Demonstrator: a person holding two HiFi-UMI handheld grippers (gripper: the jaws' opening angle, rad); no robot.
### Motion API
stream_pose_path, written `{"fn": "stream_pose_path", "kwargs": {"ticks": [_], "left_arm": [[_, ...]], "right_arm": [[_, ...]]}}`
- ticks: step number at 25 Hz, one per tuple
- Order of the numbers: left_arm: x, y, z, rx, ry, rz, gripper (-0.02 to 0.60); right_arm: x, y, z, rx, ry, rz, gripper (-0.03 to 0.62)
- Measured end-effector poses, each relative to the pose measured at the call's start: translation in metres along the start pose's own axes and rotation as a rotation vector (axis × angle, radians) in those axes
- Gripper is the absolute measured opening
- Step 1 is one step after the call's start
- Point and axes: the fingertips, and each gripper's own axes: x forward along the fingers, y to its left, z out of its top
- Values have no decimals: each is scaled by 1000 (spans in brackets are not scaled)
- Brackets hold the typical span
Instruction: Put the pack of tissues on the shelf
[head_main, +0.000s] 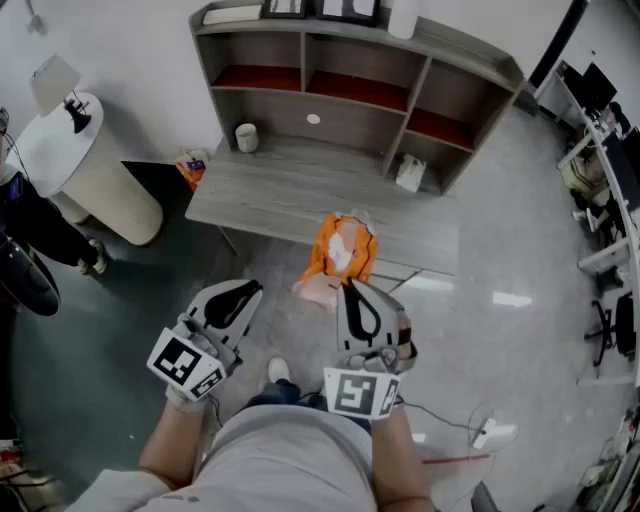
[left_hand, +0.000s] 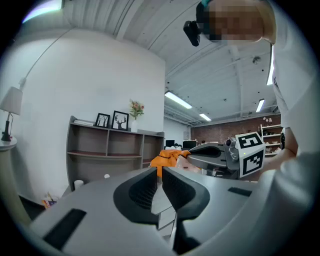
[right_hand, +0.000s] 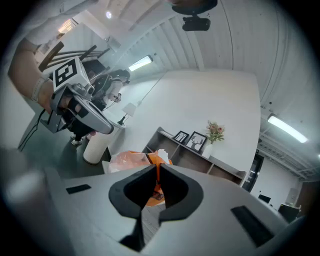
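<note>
1. Position: the pack of tissues (head_main: 340, 252) hangs at the tips of your right gripper (head_main: 347, 288), over the front edge of the desk (head_main: 270, 190). It is well short of the shelf (head_main: 365, 92) compartments behind. Whether its lower end touches the desk cannot be told.
2. Right jaws: closed to a slit on a thin fold of the orange wrapper (film only, not the body of the pack).
3. Left gripper (head_main: 252, 290): jaws together with nothing between them, held just beside the right one and free.
4. Handling, as a judgement: the pack looks light, soft and squashable. The wrapper looks slick and crinkly. It is not fragile, but held by a corner of film it will likely swing and could slide out.
5. Hold: your pinch should serve for a short carry if you move slowly. For a firmer hold, take the pack across its body, where the tissues give the pads something to press on.
</note>
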Motion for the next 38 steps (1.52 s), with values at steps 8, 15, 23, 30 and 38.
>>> {"fn": "stream_pose_path", "kwargs": {"ticks": [8,15,23,30,38], "left_arm": [[-13,31,-1,-28,-11,-7,41],[-19,66,0,-33,-18,-44,41],[-27,102,0,-18,-19,-71,41],[-4,124,-5,-12,-8,-73,41],[45,157,-6,-28,4,-37,41]], "right_arm": [[19,22,11,-1,17,1,31],[49,34,27,-47,38,-21,26],[80,50,34,-21,61,-52,25],[112,44,21,-16,54,-52,25],[164,19,-3,-14,51,-11,25]]}}
